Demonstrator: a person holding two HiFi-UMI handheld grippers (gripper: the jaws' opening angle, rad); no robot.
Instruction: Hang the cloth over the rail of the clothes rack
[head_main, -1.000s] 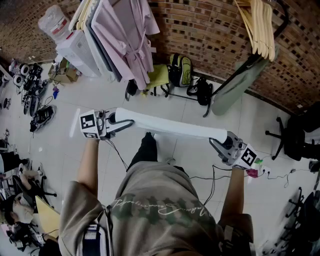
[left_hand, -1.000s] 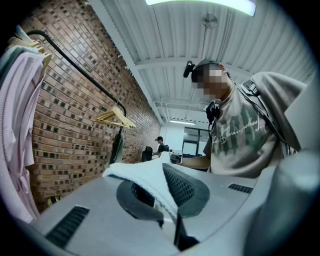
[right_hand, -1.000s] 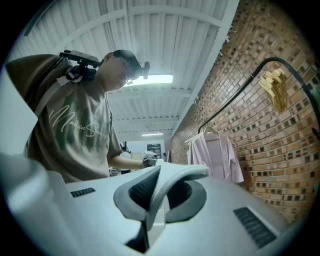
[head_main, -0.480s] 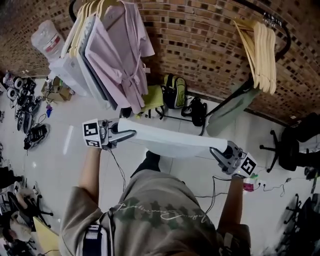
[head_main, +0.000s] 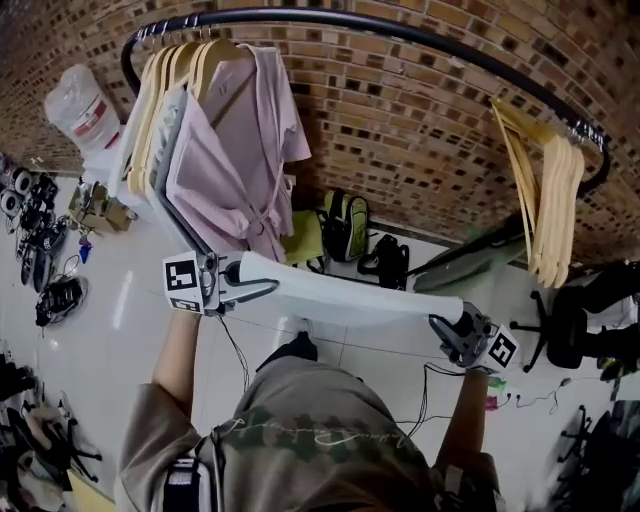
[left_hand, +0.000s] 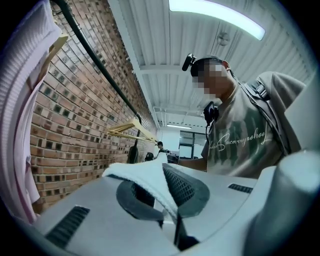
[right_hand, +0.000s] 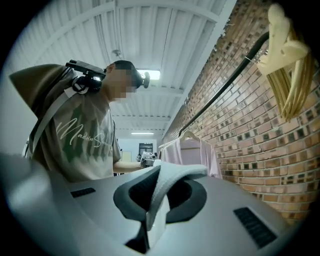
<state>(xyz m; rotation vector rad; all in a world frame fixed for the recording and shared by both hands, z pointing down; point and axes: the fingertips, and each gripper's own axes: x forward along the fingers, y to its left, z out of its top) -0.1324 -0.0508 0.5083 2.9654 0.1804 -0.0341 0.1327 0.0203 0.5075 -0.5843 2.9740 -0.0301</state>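
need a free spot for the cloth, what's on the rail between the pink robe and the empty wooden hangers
Nothing: in the head view the rail is bare from the pink robe to the wooden hangers.

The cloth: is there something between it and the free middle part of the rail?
Nothing visible does. The cloth, held stretched by the left gripper and right gripper, lies below the bare middle of the rail. The pink robe hangs at the left, the wooden hangers at the right.
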